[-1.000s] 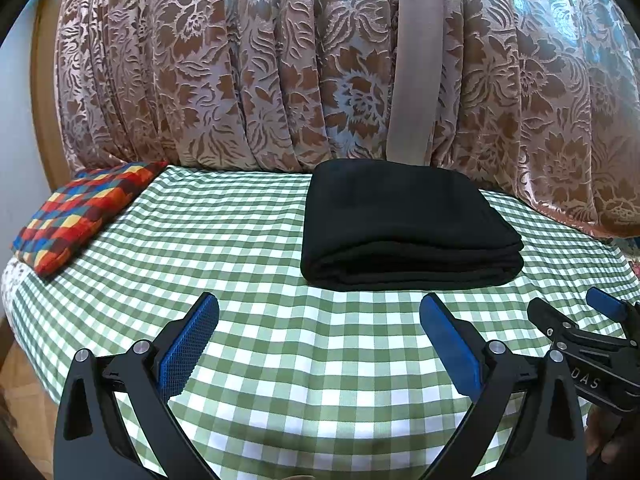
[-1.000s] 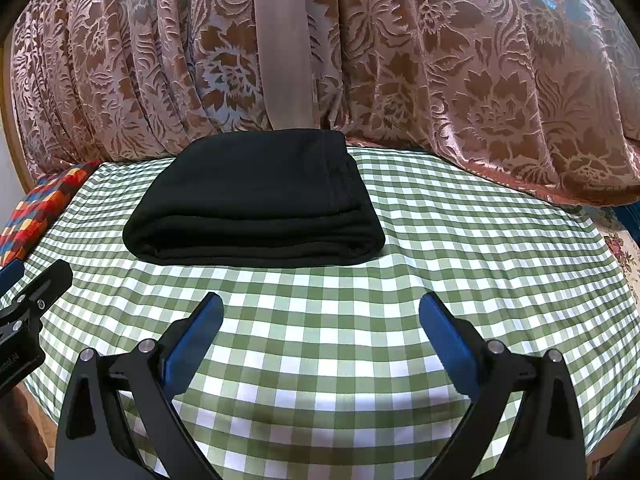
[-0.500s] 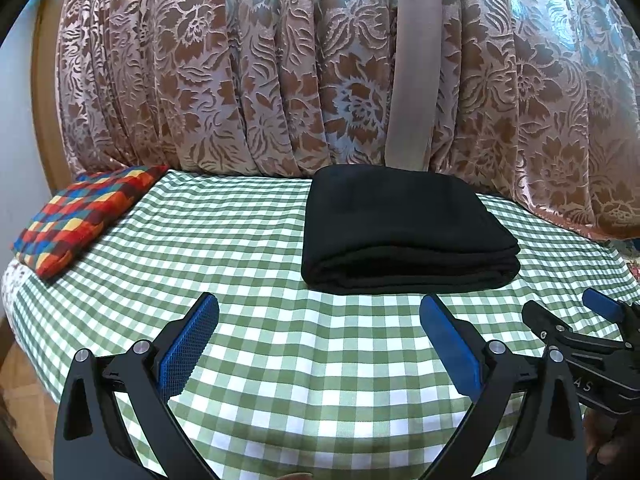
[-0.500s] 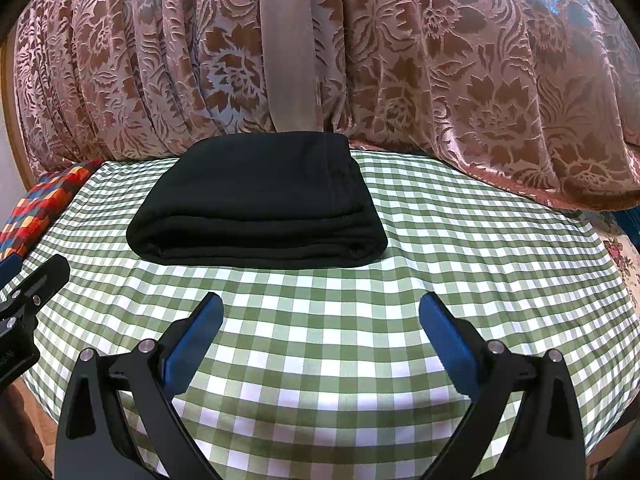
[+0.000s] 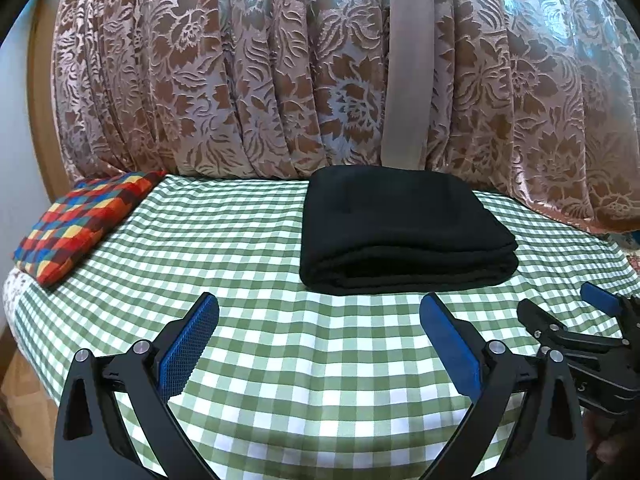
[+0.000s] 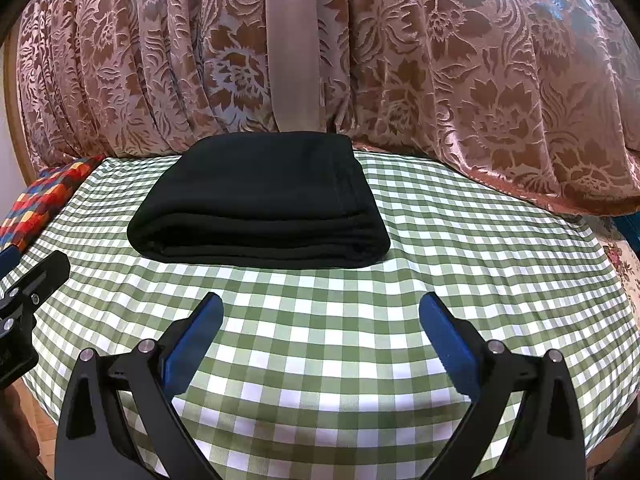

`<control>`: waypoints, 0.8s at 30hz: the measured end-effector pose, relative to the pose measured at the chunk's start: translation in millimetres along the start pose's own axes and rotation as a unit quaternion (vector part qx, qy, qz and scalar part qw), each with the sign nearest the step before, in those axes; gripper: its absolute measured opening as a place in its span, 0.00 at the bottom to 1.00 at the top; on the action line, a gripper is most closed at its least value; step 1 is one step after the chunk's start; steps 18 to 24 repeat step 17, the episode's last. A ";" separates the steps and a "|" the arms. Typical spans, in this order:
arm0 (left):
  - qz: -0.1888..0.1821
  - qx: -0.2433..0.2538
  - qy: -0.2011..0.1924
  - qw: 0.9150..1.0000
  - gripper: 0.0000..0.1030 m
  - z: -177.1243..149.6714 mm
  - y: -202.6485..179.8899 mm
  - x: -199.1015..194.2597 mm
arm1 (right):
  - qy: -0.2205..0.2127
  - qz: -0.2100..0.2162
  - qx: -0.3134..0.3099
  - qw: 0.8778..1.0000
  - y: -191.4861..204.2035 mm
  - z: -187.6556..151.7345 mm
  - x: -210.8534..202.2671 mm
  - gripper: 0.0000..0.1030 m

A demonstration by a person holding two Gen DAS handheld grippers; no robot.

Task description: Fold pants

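Observation:
Black pants [image 5: 404, 228] lie folded into a thick rectangular stack on the green-and-white checked tablecloth [image 5: 256, 240], near the far edge; they also show in the right wrist view [image 6: 260, 204]. My left gripper [image 5: 320, 312] is open and empty, hovering over the cloth in front of the stack. My right gripper [image 6: 320, 312] is open and empty, also short of the stack. The right gripper shows at the right edge of the left wrist view [image 5: 576, 320].
A floral brown-and-pink curtain [image 5: 280, 72] hangs right behind the table. A multicoloured checked cushion [image 5: 80, 220] lies at the table's far left corner. The table's front edge drops off just below both grippers.
Both grippers have drawn back and risen slightly away from the folded pants. The stack has not moved.

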State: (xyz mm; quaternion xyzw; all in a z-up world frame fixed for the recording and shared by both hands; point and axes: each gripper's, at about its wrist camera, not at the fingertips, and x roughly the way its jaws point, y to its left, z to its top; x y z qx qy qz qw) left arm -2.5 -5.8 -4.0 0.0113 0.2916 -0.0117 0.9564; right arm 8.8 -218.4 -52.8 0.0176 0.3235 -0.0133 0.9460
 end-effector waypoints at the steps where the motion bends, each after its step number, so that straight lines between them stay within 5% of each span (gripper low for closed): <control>1: 0.000 -0.002 0.001 1.000 0.97 -0.1 0.3 0.3 | 0.000 0.001 -0.001 1.000 -0.4 0.3 0.9 0.95; 24: 0.001 -0.035 0.020 0.999 0.97 -4.7 8.3 13.3 | 0.007 0.002 0.001 1.000 -4.2 -1.3 7.8 0.95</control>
